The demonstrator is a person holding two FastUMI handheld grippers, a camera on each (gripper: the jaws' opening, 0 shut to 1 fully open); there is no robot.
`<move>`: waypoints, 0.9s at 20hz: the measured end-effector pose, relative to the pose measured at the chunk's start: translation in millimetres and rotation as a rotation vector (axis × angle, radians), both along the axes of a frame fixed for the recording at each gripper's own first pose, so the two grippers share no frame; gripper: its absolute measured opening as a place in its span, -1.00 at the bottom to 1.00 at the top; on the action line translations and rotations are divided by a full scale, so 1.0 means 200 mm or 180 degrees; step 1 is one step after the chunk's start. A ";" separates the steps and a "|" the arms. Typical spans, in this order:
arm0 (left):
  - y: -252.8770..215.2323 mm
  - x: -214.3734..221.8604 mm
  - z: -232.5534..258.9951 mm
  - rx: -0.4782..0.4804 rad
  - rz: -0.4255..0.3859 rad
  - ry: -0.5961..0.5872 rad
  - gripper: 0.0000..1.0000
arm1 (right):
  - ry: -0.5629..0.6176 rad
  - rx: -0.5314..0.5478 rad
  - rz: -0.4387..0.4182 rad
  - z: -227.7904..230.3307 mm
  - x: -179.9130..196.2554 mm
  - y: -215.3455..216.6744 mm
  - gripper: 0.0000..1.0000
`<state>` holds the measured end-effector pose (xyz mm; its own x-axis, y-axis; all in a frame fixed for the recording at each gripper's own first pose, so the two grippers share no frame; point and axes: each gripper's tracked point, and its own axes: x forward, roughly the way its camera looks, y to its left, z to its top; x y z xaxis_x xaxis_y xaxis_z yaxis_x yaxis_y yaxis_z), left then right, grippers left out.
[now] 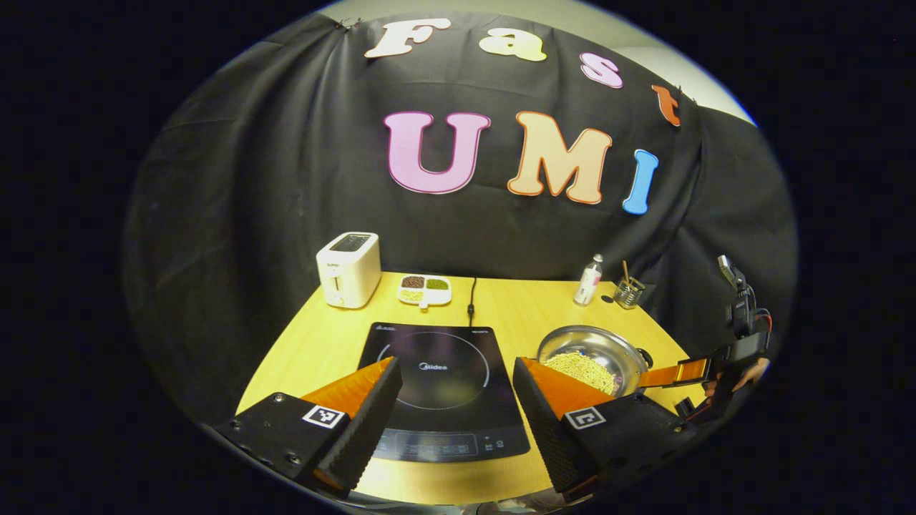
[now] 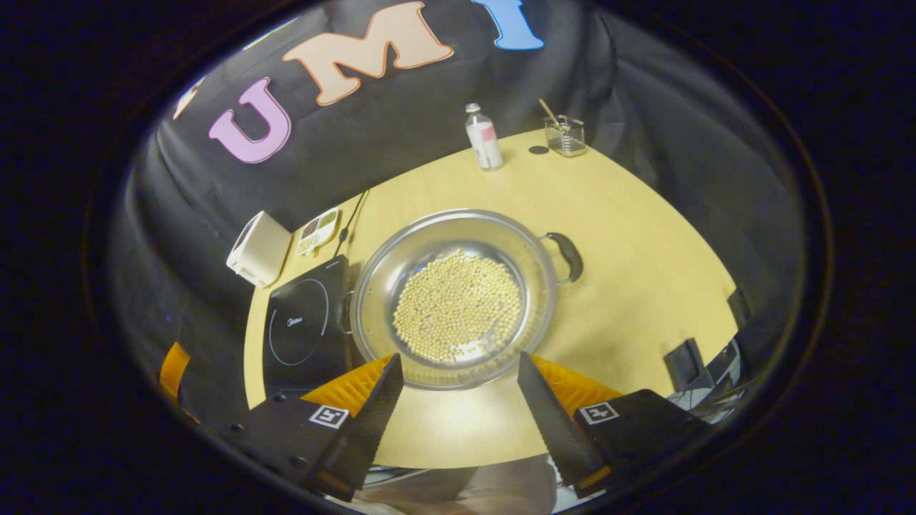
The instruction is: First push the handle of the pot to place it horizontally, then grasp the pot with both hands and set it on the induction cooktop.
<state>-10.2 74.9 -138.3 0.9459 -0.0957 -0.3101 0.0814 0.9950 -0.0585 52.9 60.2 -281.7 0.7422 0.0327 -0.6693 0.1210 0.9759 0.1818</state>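
Both grippers (image 1: pixel 454 408) (image 2: pixel 458 400) gape, empty, above table; pot (image 2: pixel 458 300) untouched. You nudge handle (image 2: pixel 567 256) level next.

Brand name "Midea" printed at centre of the black induction cooktop (image 1: pixel 440 386) in lower middle of left gripper view, smaller unreadable marks along its top corners and front control strip

We see our left gripper (image 1: pixel 456 375) as two wedge-shaped fingers (image 1: pixel 361 418) with ribbed inner faces, on black blocks bearing square black-and-white markers and small screws. Our right gripper (image 2: pixel 458 372) looks alike, carrying a camera and cables.
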 end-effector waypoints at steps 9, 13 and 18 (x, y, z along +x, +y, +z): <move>-0.31 0.25 -0.24 -0.0395 0.0017 0.0618 0.92 | 0.0179 0.0094 -0.0027 0.04 0.25 -0.41 0.99; -0.41 0.38 -0.36 -0.0398 0.0049 0.0867 0.93 | 0.0364 0.0210 0.0127 -0.02 0.41 -0.49 1.00; -0.57 0.53 -0.51 -0.0524 -0.0124 0.1150 0.93 | 0.0661 0.0275 0.0368 -0.15 0.53 -0.55 0.99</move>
<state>95.5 -38.6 -241.0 0.7733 -0.2055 -0.5998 0.0638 0.9664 -0.2488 159.8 -49.9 -311.2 0.5772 0.1729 -0.7981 0.0530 0.9673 0.2479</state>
